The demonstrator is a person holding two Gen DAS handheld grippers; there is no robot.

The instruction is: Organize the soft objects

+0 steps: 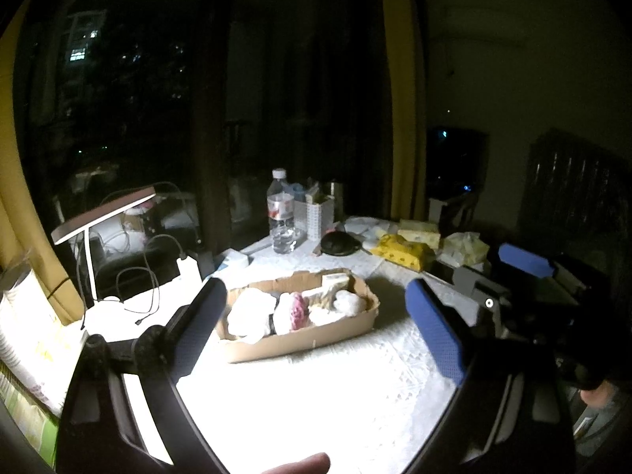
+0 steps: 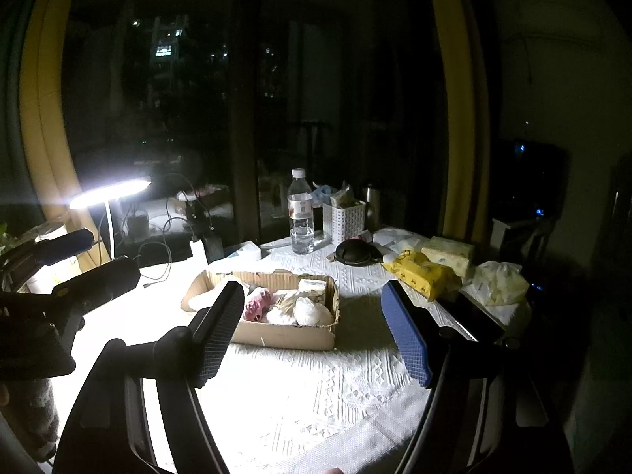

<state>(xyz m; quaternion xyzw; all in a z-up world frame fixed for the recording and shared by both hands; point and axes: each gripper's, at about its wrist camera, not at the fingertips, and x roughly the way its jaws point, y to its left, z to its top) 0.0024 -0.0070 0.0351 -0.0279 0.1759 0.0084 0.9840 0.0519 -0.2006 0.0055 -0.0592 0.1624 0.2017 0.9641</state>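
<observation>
corrugated cardboard box point(image 2: 276, 331) on seemingly knitted, textured white cloth point(image 2: 316, 387).

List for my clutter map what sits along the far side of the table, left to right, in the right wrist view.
Desk lamp → water bottle → white perforated basket → black round pouch → yellow wipes pack → pale tissue pack → crumpled plastic bag.

We see night outside the dark window point(image 2: 158, 91) | yellow curtain point(image 2: 458, 118) beside it | lit desk lamp point(image 2: 110, 193) glares on the white-clothed table point(image 2: 316, 387)
</observation>
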